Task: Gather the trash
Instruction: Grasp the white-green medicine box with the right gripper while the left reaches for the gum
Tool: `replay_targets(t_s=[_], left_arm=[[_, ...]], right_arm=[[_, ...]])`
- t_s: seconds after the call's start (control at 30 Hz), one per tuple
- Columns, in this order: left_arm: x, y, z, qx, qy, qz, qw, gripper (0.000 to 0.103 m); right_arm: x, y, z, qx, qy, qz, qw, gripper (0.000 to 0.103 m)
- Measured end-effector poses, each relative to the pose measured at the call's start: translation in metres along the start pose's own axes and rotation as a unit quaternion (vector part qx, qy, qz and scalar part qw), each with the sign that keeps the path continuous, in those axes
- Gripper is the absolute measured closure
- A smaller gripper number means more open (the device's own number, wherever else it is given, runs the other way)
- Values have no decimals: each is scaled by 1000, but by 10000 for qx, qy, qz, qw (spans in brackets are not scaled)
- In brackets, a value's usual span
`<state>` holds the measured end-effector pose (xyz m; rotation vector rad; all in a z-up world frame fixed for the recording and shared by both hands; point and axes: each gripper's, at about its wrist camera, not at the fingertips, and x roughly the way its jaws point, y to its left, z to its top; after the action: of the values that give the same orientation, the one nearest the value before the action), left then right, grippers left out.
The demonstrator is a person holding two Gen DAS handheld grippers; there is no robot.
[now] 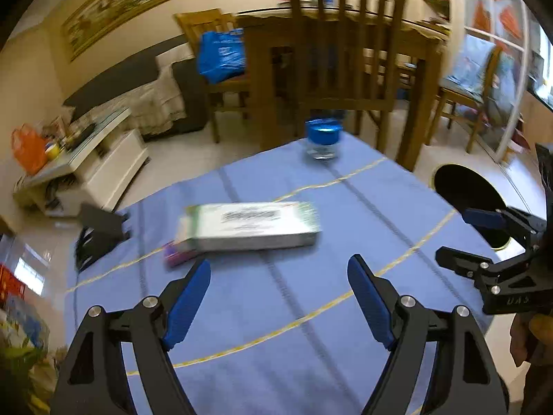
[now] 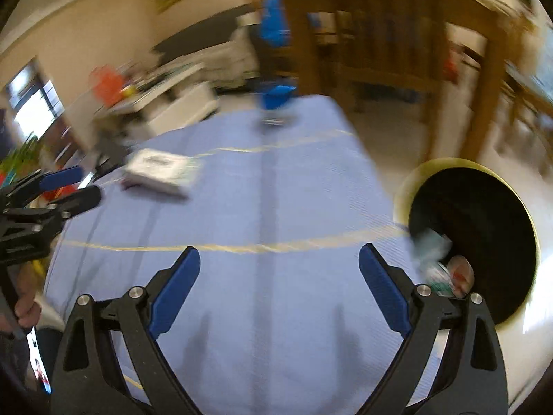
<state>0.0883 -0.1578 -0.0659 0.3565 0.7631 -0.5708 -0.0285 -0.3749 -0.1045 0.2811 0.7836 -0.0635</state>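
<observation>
1. Two views, left wrist first: the left gripper [image 1: 279,273] hangs with fingers spread and empty over the blue tablecloth [image 1: 311,311]. A white carton [image 1: 247,226] lies near the tabletop's left edge, partly over a purple item [image 1: 174,254]. A blue-capped jar [image 1: 323,138] stands at the far edge. The right gripper [image 1: 459,231] is splayed at the right edge.
2. Right wrist: the right gripper [image 2: 279,263], fingers released, holds nothing. Beside the tabletop's right edge, a dark bin [image 2: 484,214] contains crumpled trash [image 2: 440,259].

Box [image 1: 247,225] on table [image 1: 311,311], jar [image 1: 323,138] behind at far edge; bin [image 1: 470,200] right, beside table.
</observation>
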Motion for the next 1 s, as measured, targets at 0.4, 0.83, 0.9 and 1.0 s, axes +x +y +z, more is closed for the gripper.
replay_targets(t_s=[0.4,0.83,0.9,1.0], left_arm=[[-1,156,-44,-1360,196,569,9889,23],[26,209,-79,-1750,692,844,9785,23],[32,204,-81,-1659,742,799,9801,23],[41,191,-77,-1483,782,730,9831,23]], right_arm=[[108,132,84,-1676,680,719,9809,6],[206,193,86,-3013,1805,342,9357,37],[195,196,74,-3091,1942,635,9288,53],[173,200,49,-3402,2071,814,9137,54]])
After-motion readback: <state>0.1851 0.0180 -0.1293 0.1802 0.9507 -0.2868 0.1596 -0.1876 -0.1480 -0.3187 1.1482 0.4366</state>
